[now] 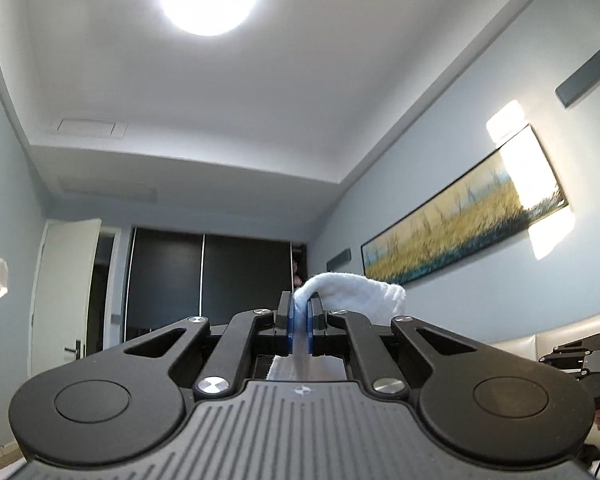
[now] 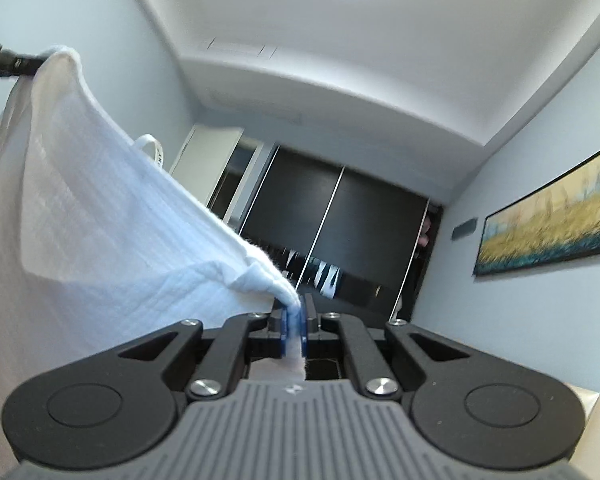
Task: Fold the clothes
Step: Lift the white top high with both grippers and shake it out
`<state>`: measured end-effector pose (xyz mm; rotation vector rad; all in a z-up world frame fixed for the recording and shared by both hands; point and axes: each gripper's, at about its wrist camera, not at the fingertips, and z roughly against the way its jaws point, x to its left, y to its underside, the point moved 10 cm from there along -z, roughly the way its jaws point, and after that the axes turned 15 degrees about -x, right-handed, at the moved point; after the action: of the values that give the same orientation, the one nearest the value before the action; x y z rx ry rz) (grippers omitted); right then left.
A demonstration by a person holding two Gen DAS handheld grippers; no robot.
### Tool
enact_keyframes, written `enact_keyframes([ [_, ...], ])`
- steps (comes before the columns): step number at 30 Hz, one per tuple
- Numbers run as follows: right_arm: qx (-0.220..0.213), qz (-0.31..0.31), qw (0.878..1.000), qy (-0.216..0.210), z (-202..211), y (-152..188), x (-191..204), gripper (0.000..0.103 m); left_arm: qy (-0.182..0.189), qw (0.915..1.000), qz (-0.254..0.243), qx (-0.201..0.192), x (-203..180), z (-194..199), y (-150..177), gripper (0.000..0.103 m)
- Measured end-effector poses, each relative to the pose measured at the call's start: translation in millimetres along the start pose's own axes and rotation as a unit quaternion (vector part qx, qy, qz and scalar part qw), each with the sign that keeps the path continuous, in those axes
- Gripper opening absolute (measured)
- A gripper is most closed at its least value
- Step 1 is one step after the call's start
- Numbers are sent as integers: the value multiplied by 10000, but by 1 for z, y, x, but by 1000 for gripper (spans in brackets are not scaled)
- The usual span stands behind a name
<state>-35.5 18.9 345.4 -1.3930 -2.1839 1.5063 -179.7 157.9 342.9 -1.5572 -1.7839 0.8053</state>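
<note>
Left gripper clamped with blue pads on a corner of the white textured cotton garment, raised high toward the white ceiling. Right gripper likewise pinched tight on another corner of the same garment. Cloth stretched in the air between both grippers, sloping up from the right gripper to the left one, hanging well in front of the dark sliding wardrobe, small loop tag at the top edge

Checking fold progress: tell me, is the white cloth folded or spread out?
Spread, not folded: the white cloth hangs stretched between the right gripper and the left gripper, each pinching an edge.
</note>
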Motion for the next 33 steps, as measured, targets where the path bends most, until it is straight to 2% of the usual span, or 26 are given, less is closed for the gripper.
enact_keyframes([
  [5, -390, 96, 9992, 15, 14, -37, -2, 7, -80, 9989, -37, -452, -5, 11, -36, 4],
  [8, -601, 187, 9980, 59, 24, -56, -3, 7, -104, 9983, 47, -575, -3, 17, -48, 4],
  [17, -1150, 343, 9922, 350, 46, -98, -10, 7, -13, 9968, 84, -791, -3, 40, -76, 4],
  [21, -1264, 402, 9904, 387, 38, -107, -12, 7, -36, 9965, -4, -833, -2, 39, -81, 4],
  [23, -1122, 398, 9923, 338, 25, -95, -10, 7, -56, 9973, -55, -724, 1, 32, -75, 4],
  [26, -773, 363, 9960, 262, 0, -59, -9, 7, -103, 9993, -90, -336, 9, 14, -47, 4],
  [30, -159, 171, 9996, 154, -37, 13, -7, 7, -231, 9989, -79, 406, 22, -18, 19, 4],
  [33, 436, 14, 9990, 31, -68, 81, 2, 7, -348, 9929, 36, 1138, 37, -43, 86, 4],
])
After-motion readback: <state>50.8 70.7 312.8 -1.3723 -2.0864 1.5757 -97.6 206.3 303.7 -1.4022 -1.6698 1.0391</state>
